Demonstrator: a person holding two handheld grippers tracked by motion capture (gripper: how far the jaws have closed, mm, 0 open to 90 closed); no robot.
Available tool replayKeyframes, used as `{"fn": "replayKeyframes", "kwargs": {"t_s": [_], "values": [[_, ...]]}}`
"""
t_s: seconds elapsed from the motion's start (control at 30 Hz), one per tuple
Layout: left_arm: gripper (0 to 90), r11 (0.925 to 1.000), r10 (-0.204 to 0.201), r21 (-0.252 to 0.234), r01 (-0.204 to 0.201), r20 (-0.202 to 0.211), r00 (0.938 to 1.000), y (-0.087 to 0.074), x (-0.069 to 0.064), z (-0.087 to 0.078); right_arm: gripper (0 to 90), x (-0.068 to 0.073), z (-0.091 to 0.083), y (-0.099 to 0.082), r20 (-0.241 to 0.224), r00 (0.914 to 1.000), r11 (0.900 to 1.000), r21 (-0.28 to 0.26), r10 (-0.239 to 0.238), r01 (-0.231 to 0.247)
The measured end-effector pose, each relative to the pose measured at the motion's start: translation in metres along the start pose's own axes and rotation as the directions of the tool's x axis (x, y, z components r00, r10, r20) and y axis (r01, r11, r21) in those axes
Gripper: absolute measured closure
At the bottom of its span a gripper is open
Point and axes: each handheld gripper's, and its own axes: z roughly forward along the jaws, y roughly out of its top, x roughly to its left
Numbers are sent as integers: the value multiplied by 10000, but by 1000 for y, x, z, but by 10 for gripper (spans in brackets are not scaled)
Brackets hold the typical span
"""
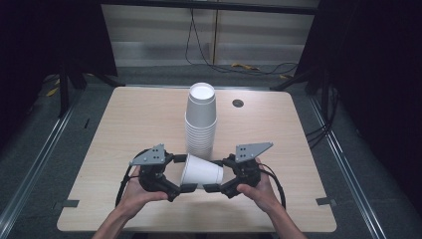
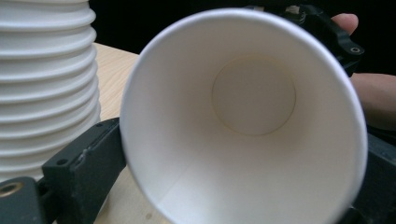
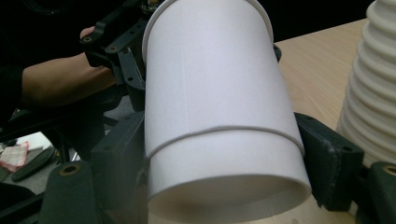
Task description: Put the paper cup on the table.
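two paper cups (image 1: pixel 201 172), nested one in the other, hang on their side above the near middle of the tabletop (image 1: pixel 124 119), held between the two tools. the left tool (image 1: pixel 182 173) grasps the wide, open end: in the left gripper view its black jaws press the outside of the rim on either side, and the camera looks straight down into the white inside to the round bottom. the right tool (image 1: pixel 214 175) grasps the narrow base end; in the right gripper view its jaws clamp the lower wall, just below a thin rim line that runs round the cups' wall (image 3: pixel 219 135). that line is the lip of the outer cup, with the inner cup rising out of it toward the left tool.

this hold makes sense for pulling the pair apart: each tool has its own cup, one at each end, so a pull along the axis should slide them free. lying sideways, clear of the tabletop, they have room to part to left and right.

a tall stack of cups (image 1: pixel 200 122) stands upright just beyond, at the centre of the tabletop, close behind the tools but not touching the held cups. a small dark round hole (image 1: pixel 238 103) sits far right of the stack.
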Motion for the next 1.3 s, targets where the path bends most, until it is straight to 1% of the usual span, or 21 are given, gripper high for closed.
{"fn": "replayKeyframes", "kwargs": {"t_s": [0.07, 0.1, 0.13, 0.17, 0.23, 0.27, 0.3, 0.43, 0.47, 0.5, 0.6, 0.63, 0.83, 0.9, 0.93, 1.0, 1.07, 1.1, 1.13, 1.27, 1.3], "values": [[44, 9999, -6, -127, 9, 208, 9998, 1, 0, 1, 237, -1, 0, 0, -12, 10000, 10000, -14, 0, 0], [46, 10000, 5, -15, -5, 152, 9999, 2, 0, 1, 237, -1, 0, 0, -33, 10000, 10000, -43, -8, 8], [46, 9999, -7, -107, 9, 231, 9997, 2, 1, 1, 237, -1, -1, 0, -53, 10000, 10000, -54, 7, -7], [45, 10000, -28, -64, 30, 182, 9998, 2, 1, 1, 237, -1, -1, 0, -65, 10000, 10000, -63, -9, 8], [42, 9999, -86, -121, 89, 293, 9995, 1, 2, 2, 237, -1, 0, -1, -87, 10000, 10000, -47, -25, 24], [39, 9997, -134, -190, 143, 448, 9989, 1, 2, 4, 237, -1, 0, -1, -92, 10000, 10000, -47, -22, 21], [39, 9999, -131, -74, 134, 341, 9993, 1, 1, 4, 237, -1, 1, -1, -154, 9999, 10000, -26, -27, 26], [54, 9999, -155, -39, 156, 416, 9990, 1, 2, 3, 238, -1, 2, -1, -187, 9998, 10000, 20, -24, 25], [58, 9999, -153, -17, 154, 442, 9989, 1, 2, 2, 237, -1, 2, -2, -213, 9998, 10000, 42, -41, 42], [61, 9998, -203, -53, 206, 617, 9979, 1, 2, 2, 236, -1, 2, -2, -232, 9997, 10000, 51, -52, 53], [74, 9997, -198, 141, 189, 700, 9973, 2, 3, 0, 231, -2, 2, -3, -256, 9996, 9999, 100, -83, 85], [80, 9997, -204, 158, 194, 665, 9976, 2, 2, 0, 227, -1, 2, -3, -231, 9996, 9998, 142, -140, 143], [99, 9995, -138, 297, 113, 827, 9965, 2, 2, -1, 211, -2, 4, -4, -292, 9994, 9994, 262, -211, 219], [101, 9994, -99, 328, 73, 808, 9967, 2, 2, -2, 208, -1, 5, -5, -304, 9992, 9992, 318, -247, 257], [102, 9991, -58, 434, 32, 599, 9982, 2, 1, -3, 200, -1, 5, -5, -305, 9992, 9991, 325, -254, 264], [102, 9994, -131, 325, 107, 724, 9973, 2, 2, -4, 175, -1, 5, -5, -273, 9993, 9991, 323, -253, 261], [102, 9991, -166, 396, 142, 615, 9980, 2, 4, -7, 157, -2, 5, -5, -255, 9995, 9995, 241, -196, 203], [102, 9990, -252, 389, 227, 646, 9976, 1, 4, -8, 139, -1, 4, -5, -133, 9997, 9995, 243, -186, 189], [101, 9989, -247, 423, 224, 553, 9982, 1, 4, -9, 136, -1, 3, -5, -26, 9999, 9996, 203, -170, 171], [101, 9986, -287, 464, 269, 390, 9988, 0, 5, -13, 136, -1, -3, -6, 106, 9998, 9999, 1, -148, 148], [101, 9979, -280, 588, 266, 233, 9993, 0, 5, -15, 135, -1, -5, -6, 157, 9998, 9999, -59, -152, 153]]}}
